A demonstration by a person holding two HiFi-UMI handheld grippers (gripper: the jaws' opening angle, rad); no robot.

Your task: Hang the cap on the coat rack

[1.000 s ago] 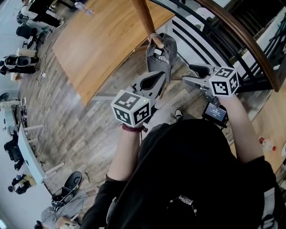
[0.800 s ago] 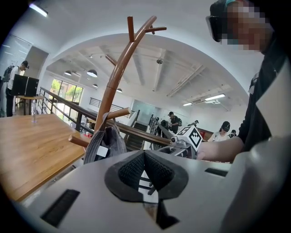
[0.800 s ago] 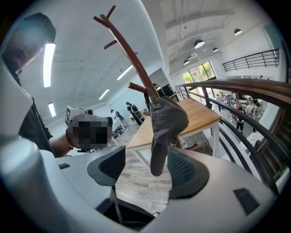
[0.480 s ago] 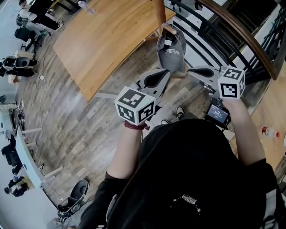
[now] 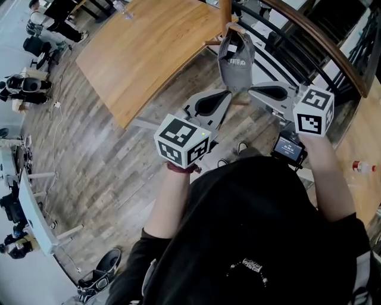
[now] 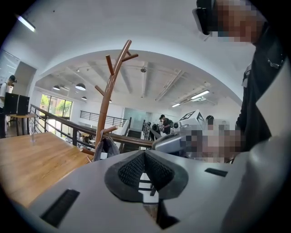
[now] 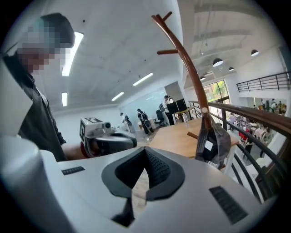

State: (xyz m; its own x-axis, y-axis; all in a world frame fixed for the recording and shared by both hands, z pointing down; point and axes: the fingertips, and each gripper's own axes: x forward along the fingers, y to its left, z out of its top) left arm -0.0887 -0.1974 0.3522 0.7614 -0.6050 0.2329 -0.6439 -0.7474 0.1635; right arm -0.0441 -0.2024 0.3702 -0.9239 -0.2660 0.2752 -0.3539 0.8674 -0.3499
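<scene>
Grey cap (image 5: 236, 62), white inner label, hanging on wooden coat rack (image 5: 225, 11)

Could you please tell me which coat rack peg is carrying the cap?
The low peg pointing right in the left gripper view: the grey cap hangs from it, while the coat rack's other pegs are bare.

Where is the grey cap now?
Top centre of the head view: the grey fabric cap hangs on a peg of the brown wooden coat rack, beside the wooden table.
</scene>
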